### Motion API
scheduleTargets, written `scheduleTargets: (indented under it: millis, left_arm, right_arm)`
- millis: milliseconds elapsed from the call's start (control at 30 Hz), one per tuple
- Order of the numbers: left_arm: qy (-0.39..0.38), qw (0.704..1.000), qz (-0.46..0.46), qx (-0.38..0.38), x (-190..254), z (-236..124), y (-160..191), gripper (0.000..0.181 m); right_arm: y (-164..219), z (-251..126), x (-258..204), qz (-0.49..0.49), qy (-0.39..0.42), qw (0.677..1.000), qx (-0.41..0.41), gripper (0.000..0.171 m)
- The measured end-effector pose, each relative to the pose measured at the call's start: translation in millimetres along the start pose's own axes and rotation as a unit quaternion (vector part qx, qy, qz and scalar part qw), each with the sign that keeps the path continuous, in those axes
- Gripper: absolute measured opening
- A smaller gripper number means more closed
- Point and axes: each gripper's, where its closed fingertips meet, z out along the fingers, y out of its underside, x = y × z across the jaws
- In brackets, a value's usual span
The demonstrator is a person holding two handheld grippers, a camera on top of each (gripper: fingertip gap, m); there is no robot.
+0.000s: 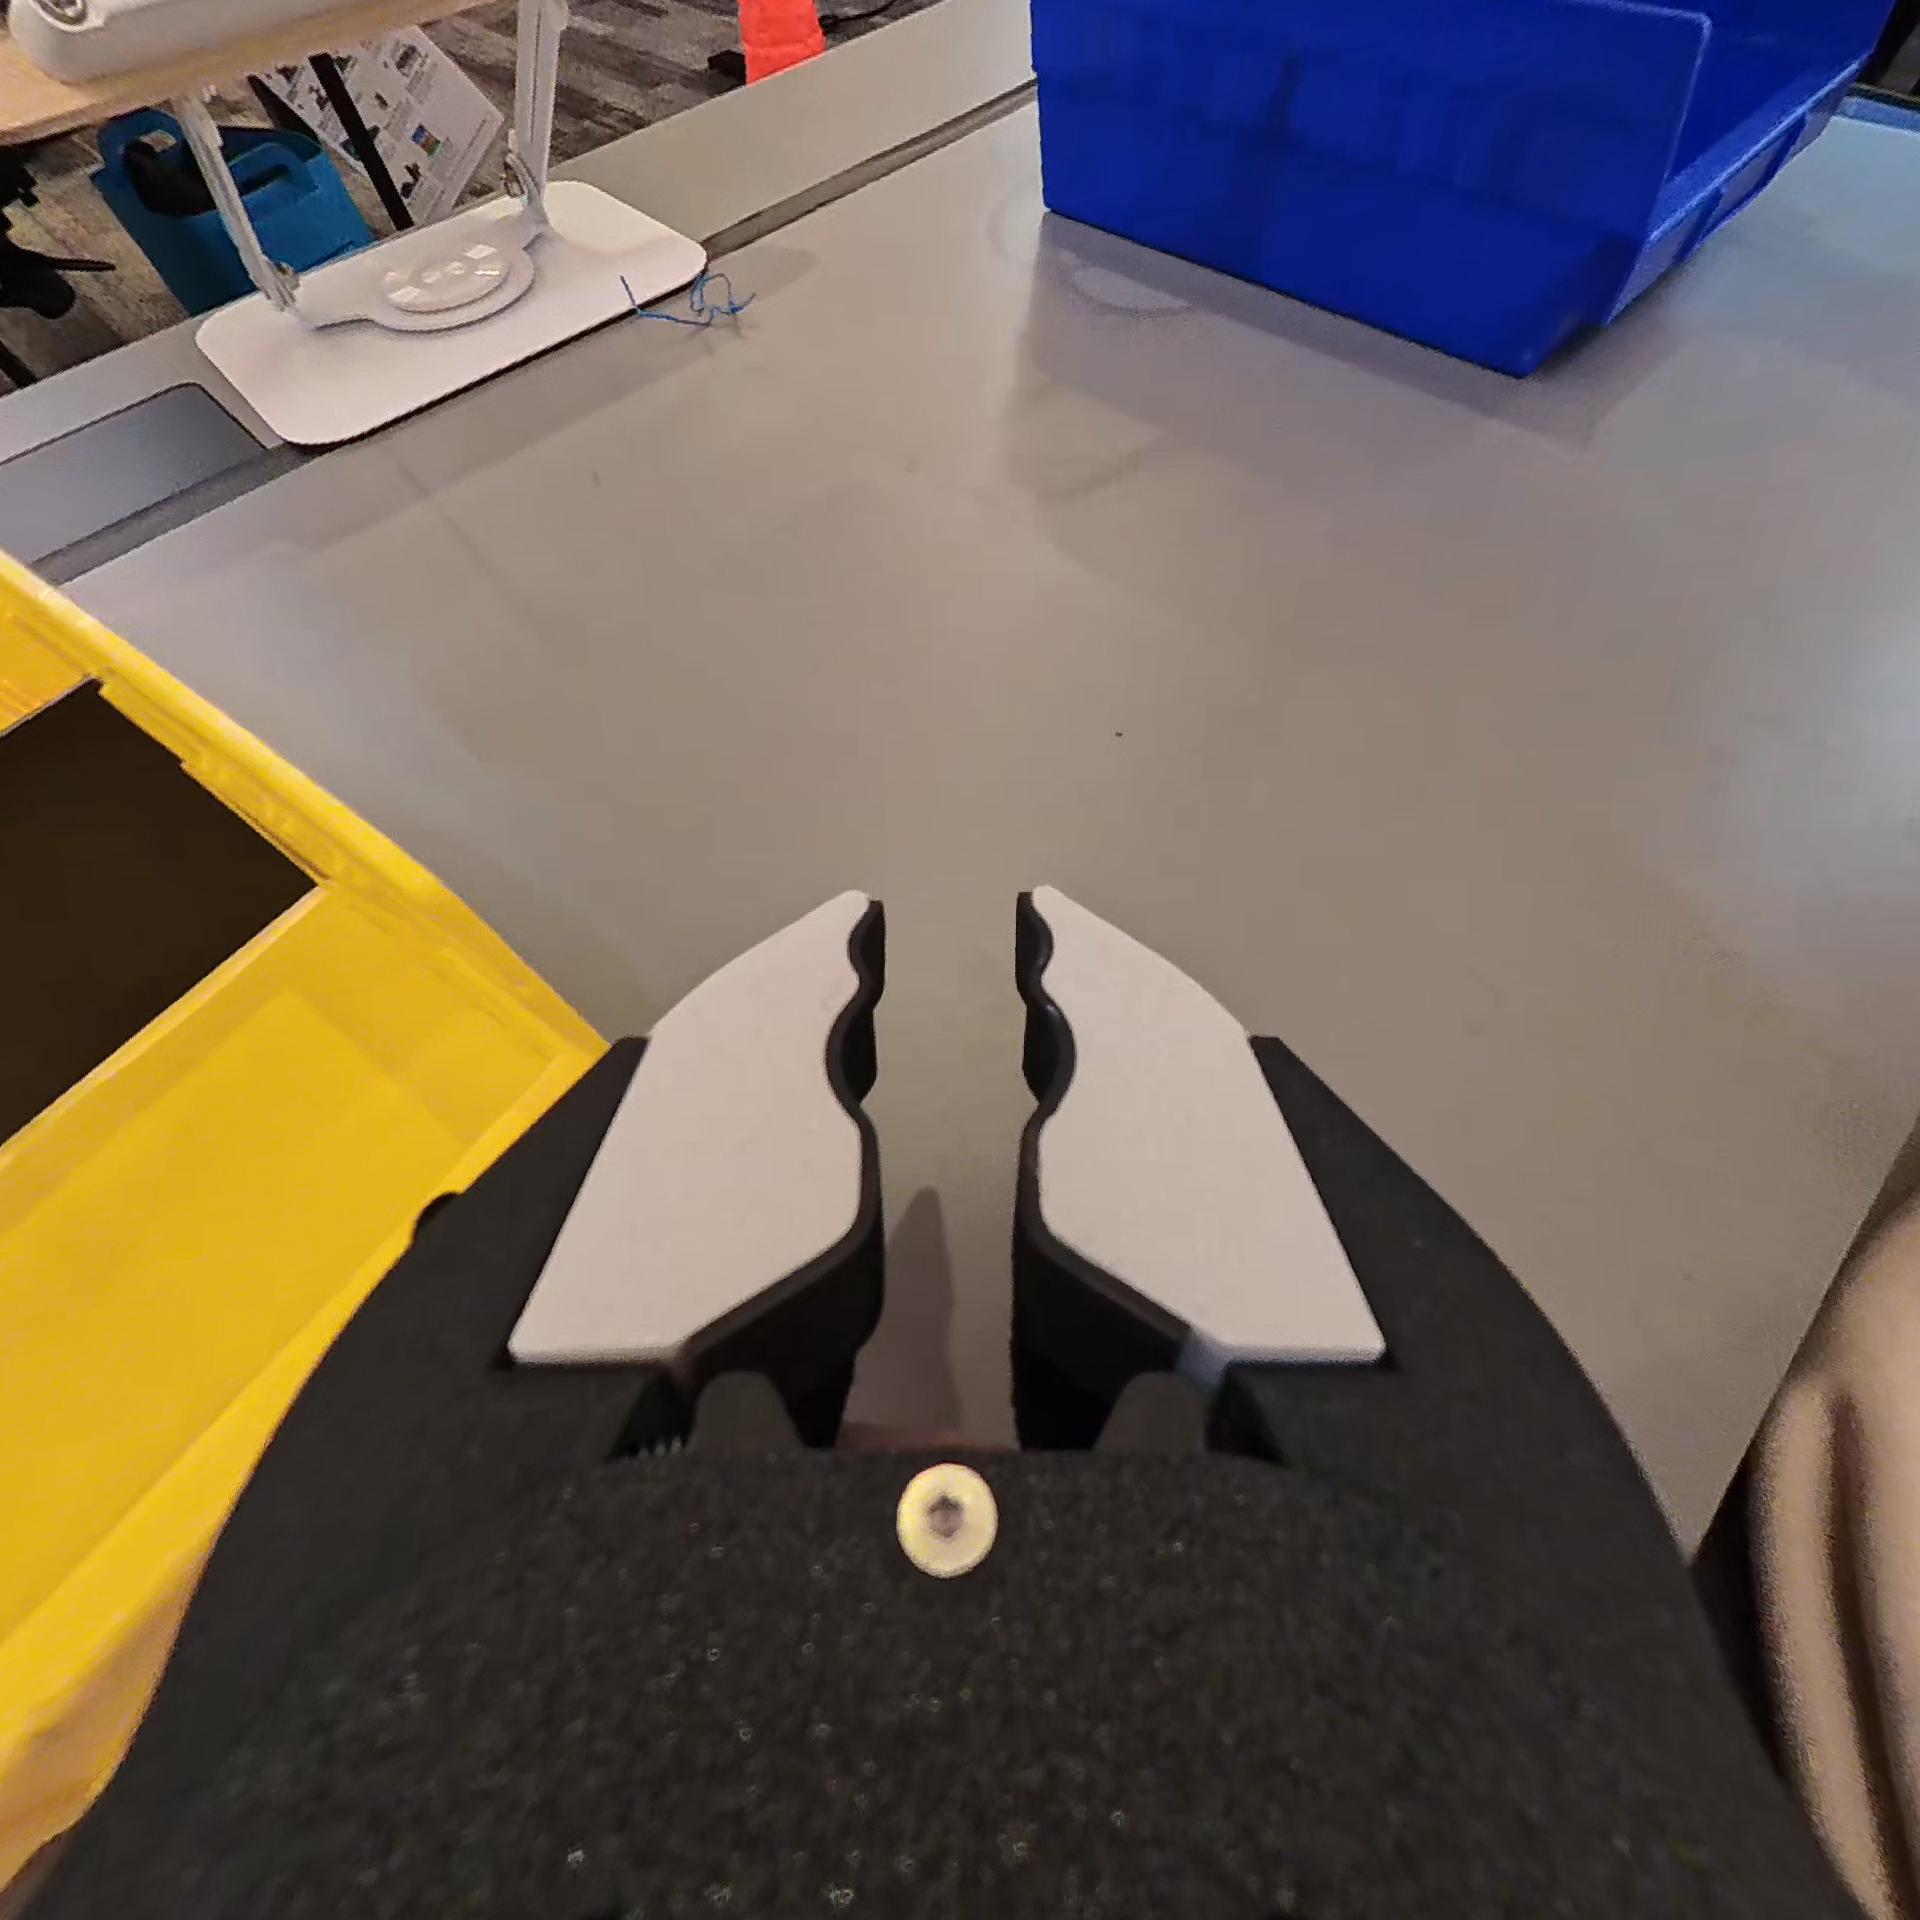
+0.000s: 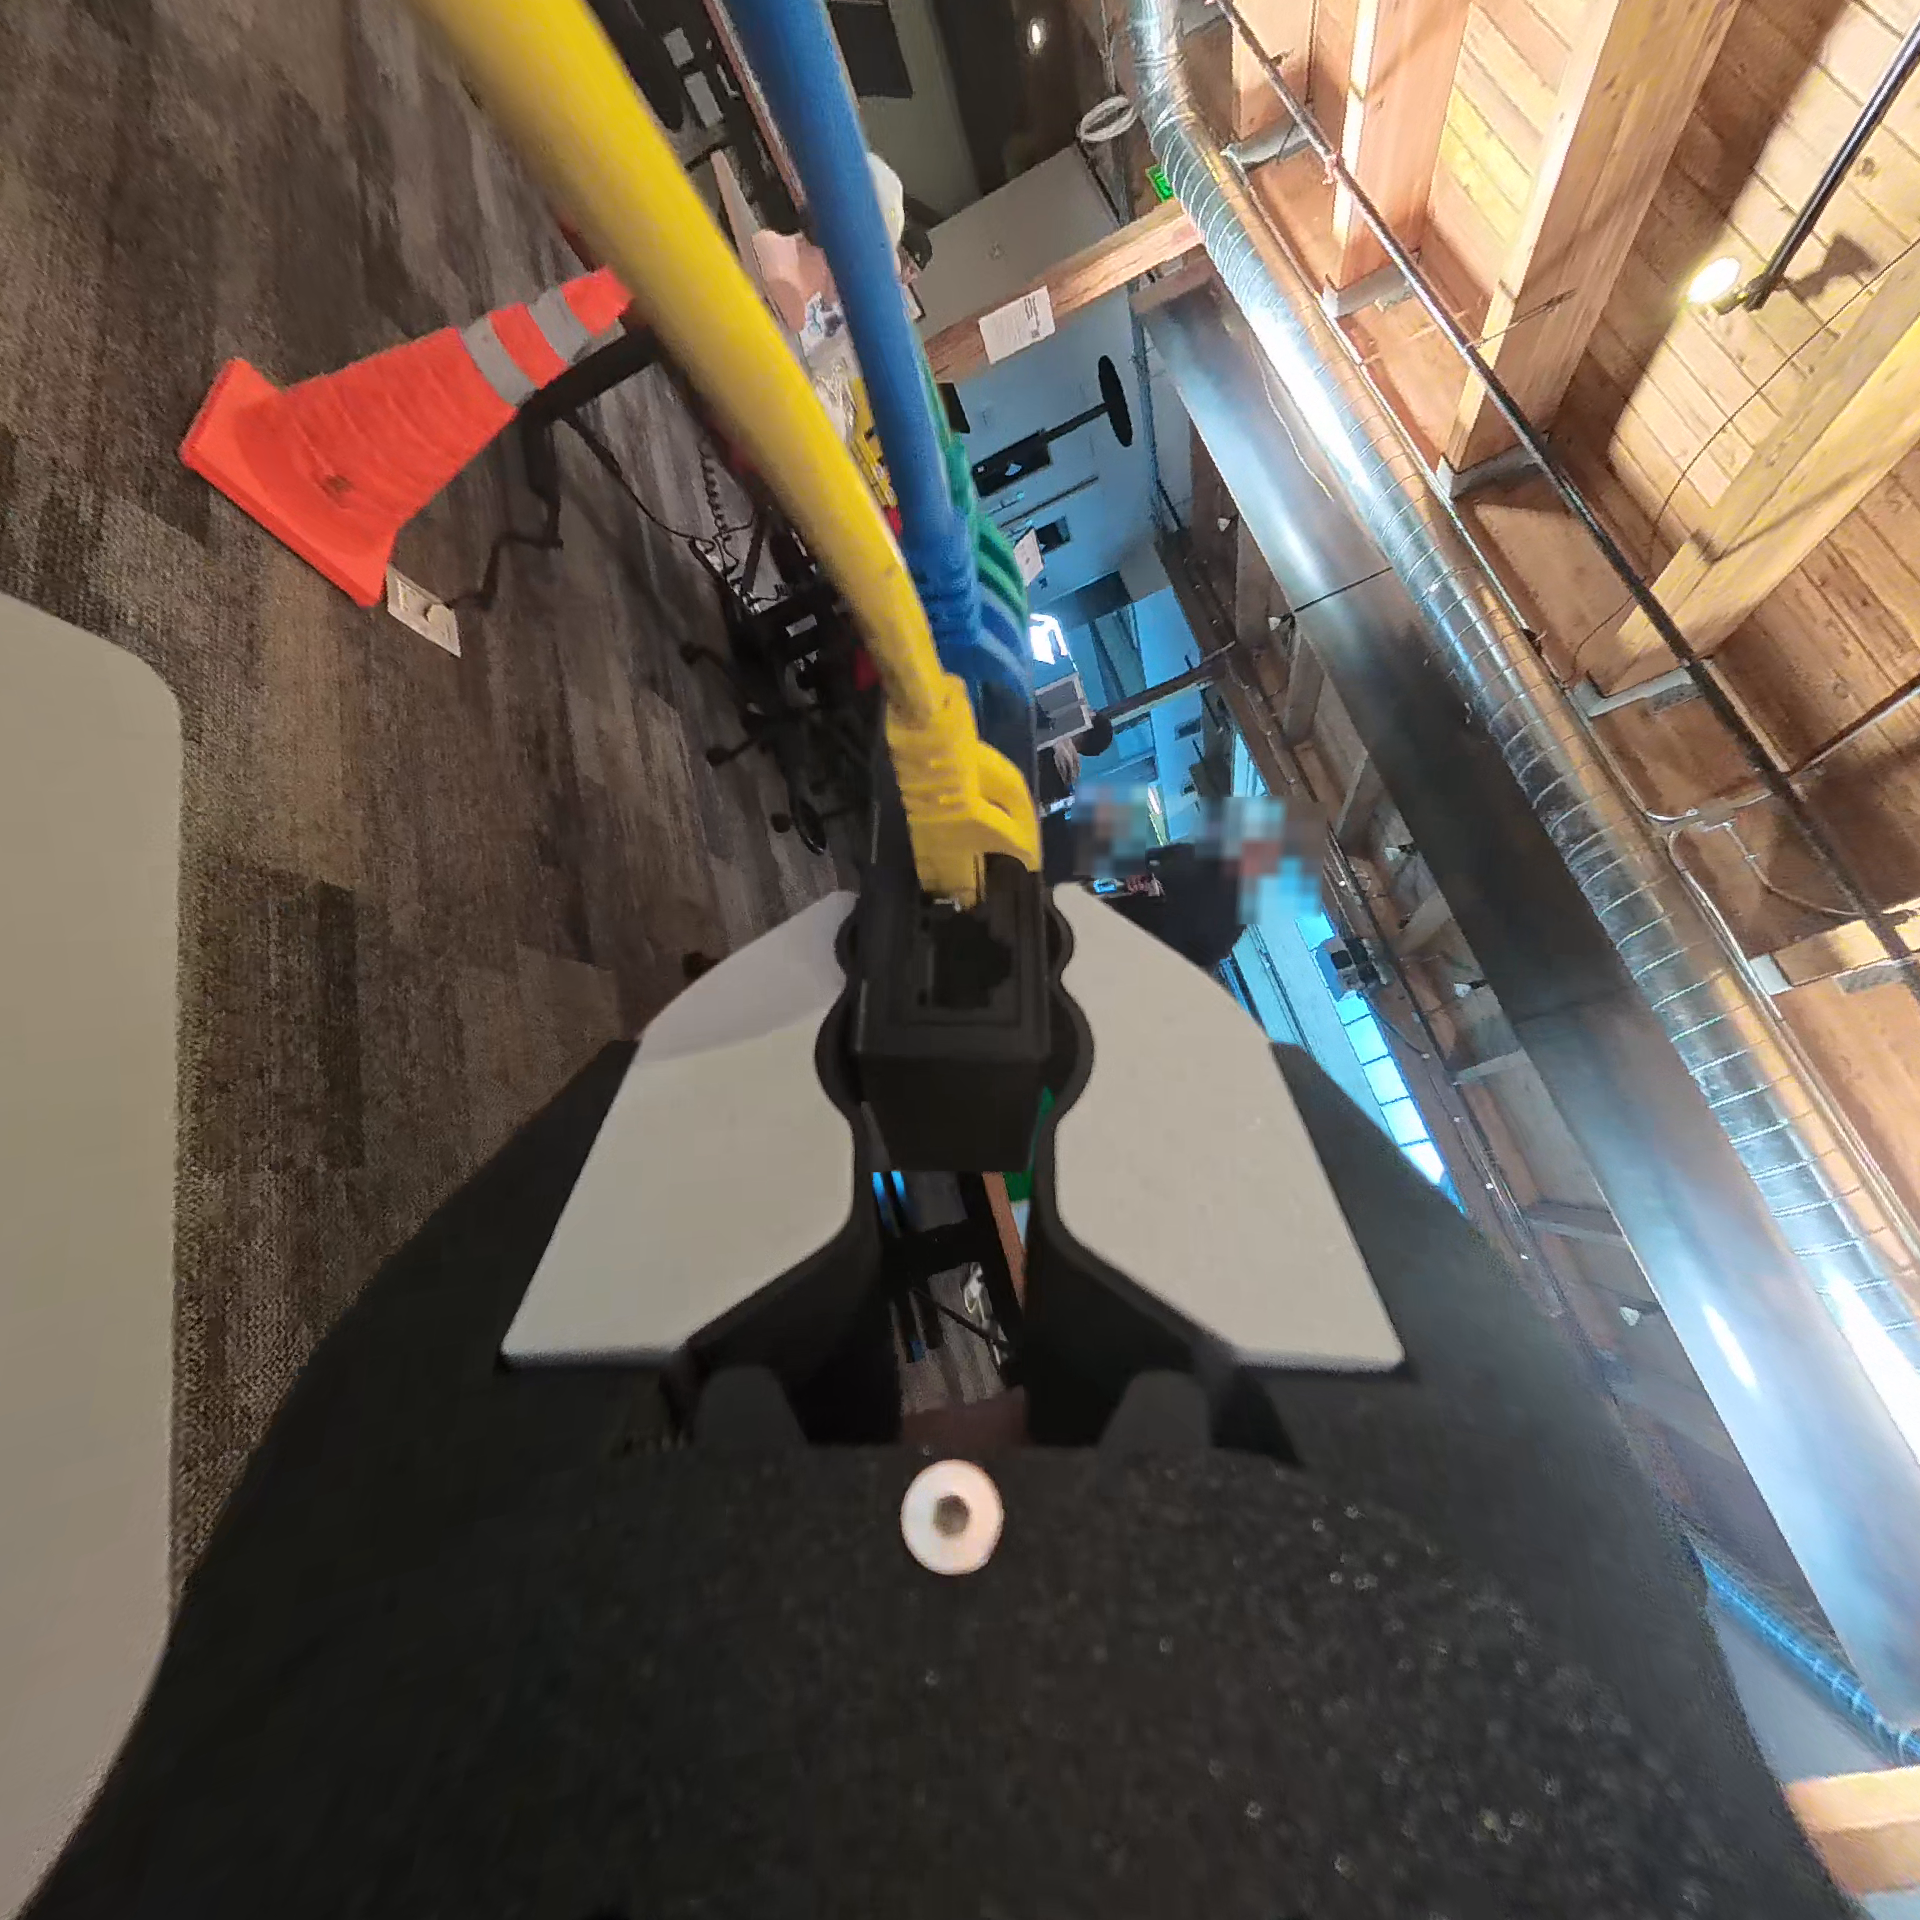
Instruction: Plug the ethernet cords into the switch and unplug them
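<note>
In the right wrist view my right gripper (image 2: 951,925) is shut on the end of a black switch (image 2: 951,1049), held up in the air with the view tilted toward the room and ceiling. A yellow ethernet cord (image 2: 727,353) is plugged into the switch, its yellow plug (image 2: 951,795) seated in a port. A blue cord (image 2: 873,312) is plugged in beyond it, and a green plug (image 2: 992,556) shows farther along. One port nearest me is empty. In the left wrist view my left gripper (image 1: 951,914) is open and empty above the grey table (image 1: 1143,623).
A yellow bin (image 1: 260,1091) stands at the left beside my left gripper. A blue bin (image 1: 1403,177) stands at the far right of the table. A white stand base (image 1: 457,312) and a scrap of blue wire (image 1: 691,301) lie at the far left. An orange cone (image 2: 384,436) stands on the carpet.
</note>
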Motion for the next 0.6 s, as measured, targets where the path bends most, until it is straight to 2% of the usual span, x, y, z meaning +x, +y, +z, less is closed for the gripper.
scheduleTargets:
  millis: [200, 300, 600]
  left_arm:
    - [0.004, 1.000, 0.023, 0.001, 9, 1, -3, 0.023]
    - [0.012, 0.999, 0.031, 0.000, 15, 4, -4, 0.023]
    - [0.016, 1.000, 0.026, -0.005, 18, 5, -3, 0.023]
  right_arm:
    - [45, -1, 21, 0.009, 0.029, 0.999, -0.021, 0.030]
    - [60, -9, 12, 0.002, 0.015, 0.999, -0.032, 0.029]
    - [60, -30, -74, -0.106, -0.022, 0.993, -0.048, 0.030]
